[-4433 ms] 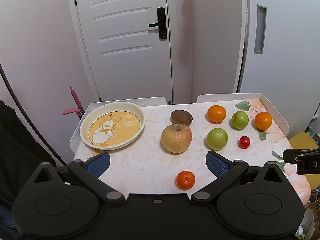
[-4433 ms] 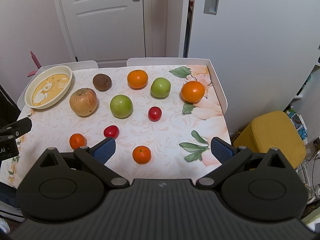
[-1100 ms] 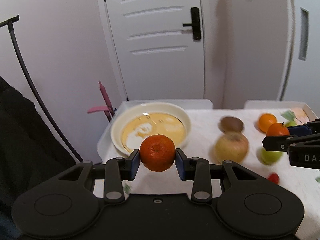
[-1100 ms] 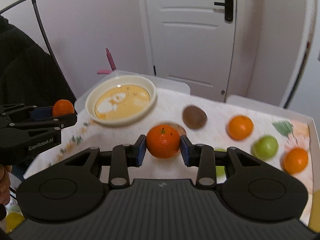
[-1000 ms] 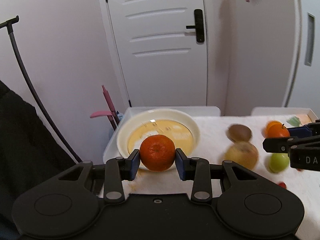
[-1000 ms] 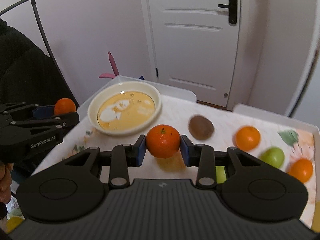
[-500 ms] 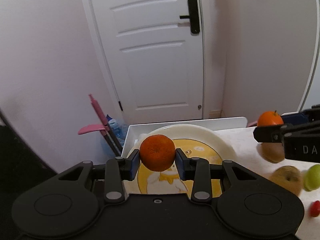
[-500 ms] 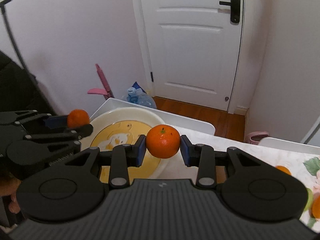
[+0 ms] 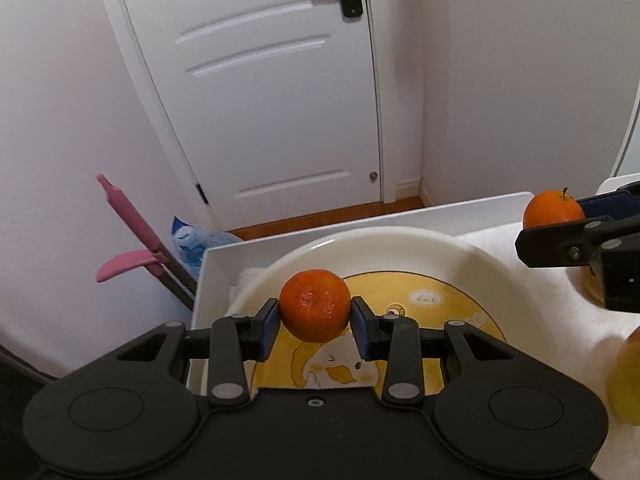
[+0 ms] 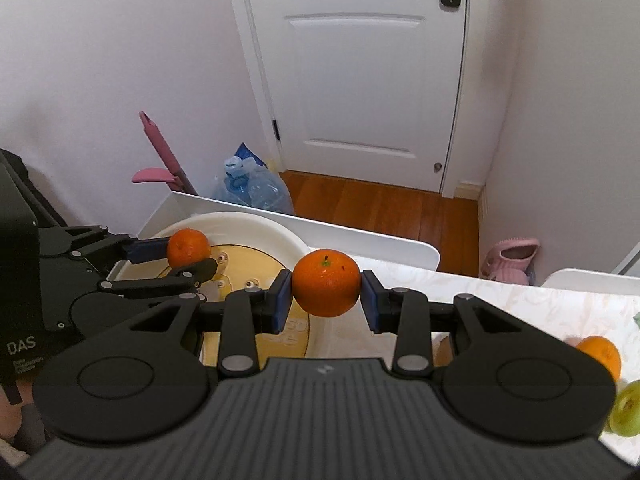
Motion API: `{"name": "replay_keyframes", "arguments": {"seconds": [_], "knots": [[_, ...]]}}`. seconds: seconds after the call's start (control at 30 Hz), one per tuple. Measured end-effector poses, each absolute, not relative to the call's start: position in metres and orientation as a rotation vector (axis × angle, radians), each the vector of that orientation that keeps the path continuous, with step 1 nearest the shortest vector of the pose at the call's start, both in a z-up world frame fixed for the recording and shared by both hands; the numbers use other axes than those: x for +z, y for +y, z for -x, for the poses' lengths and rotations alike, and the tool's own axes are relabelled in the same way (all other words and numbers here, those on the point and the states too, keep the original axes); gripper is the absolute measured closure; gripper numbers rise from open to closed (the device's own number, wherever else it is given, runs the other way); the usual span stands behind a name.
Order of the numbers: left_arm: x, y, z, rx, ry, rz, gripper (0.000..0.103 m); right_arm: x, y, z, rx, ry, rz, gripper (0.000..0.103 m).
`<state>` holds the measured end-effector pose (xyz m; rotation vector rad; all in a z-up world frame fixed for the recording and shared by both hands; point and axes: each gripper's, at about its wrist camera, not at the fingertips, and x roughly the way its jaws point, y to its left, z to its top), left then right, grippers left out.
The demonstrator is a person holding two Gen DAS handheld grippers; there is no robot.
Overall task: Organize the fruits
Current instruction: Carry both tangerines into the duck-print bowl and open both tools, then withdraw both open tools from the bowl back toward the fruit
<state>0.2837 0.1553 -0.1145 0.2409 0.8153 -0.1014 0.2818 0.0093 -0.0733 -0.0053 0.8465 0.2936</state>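
Nearest to me in the left wrist view, my left gripper (image 9: pixel 315 322) is clamped on a small mandarin (image 9: pixel 314 305), both blue pads pressed against its sides, and the fruit hangs over the near part of the cream plate (image 9: pixel 472 258) with the yellow duck picture. In the right wrist view my right gripper (image 10: pixel 326 300) is likewise clamped on a second mandarin (image 10: pixel 326 282), the one with a green stem spot on top, and it sits over the right edge of that same plate, closer to the rim than to the middle. I judge the step in hand to be setting both mandarins down in the plate. To do it well I would bring the right one further in over the yellow centre before letting go, since a round fruit dropped near the sloped rim could roll back out onto the patterned tabletop (image 10: pixel 540 300). I would lower each fruit until it nearly touches the plate, then ease the pads apart slowly, one side at a time, so the two fruits do not knock each other. The two tools are near one another, so I would keep their fingers from crossing. Off to the right, an orange (image 10: pixel 600 354) and a green fruit (image 10: pixel 626 410) wait on the tabletop. Beyond the table's white raised edge (image 10: pixel 360 236) stand a water bottle (image 10: pixel 256 190) on the floor and a closed white door (image 10: pixel 360 60).
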Motion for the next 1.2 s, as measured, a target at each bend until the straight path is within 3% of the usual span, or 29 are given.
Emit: {"name": "replay_keyframes", "arguments": {"seconds": [0.07,0.13,0.17,0.2,1.07,1.1,1.17,1.2], "knots": [[-0.117,0.155,-0.284,-0.108,0.821,-0.242,0.059,-0.074,0.01,-0.285,0.287,0.854,0.001,0.052],[-0.115,0.155,-0.281,-0.106,0.807,-0.258,0.032,-0.073,0.009,-0.287,0.285,0.857,-0.003,0.052],[-0.114,0.158,-0.282,-0.106,0.795,-0.261,0.012,-0.072,0.008,-0.288,0.286,0.857,-0.006,0.052],[-0.112,0.16,-0.28,-0.107,0.779,-0.264,0.006,-0.071,0.009,-0.289,0.288,0.858,-0.008,0.052],[-0.09,0.201,-0.215,0.009,0.811,-0.145,0.002,-0.107,0.063,-0.304,0.489,0.874,0.115,0.051],[-0.09,0.201,-0.215,0.009,0.811,-0.146,0.002,-0.106,0.064,-0.303,0.489,0.863,0.117,0.049],[-0.09,0.203,-0.215,0.006,0.808,-0.144,0.002,-0.102,0.063,-0.301,0.491,0.845,0.112,0.018],[-0.09,0.203,-0.215,0.003,0.807,-0.142,0.002,-0.1,0.062,-0.3,0.48,0.83,0.106,0.007]]}}
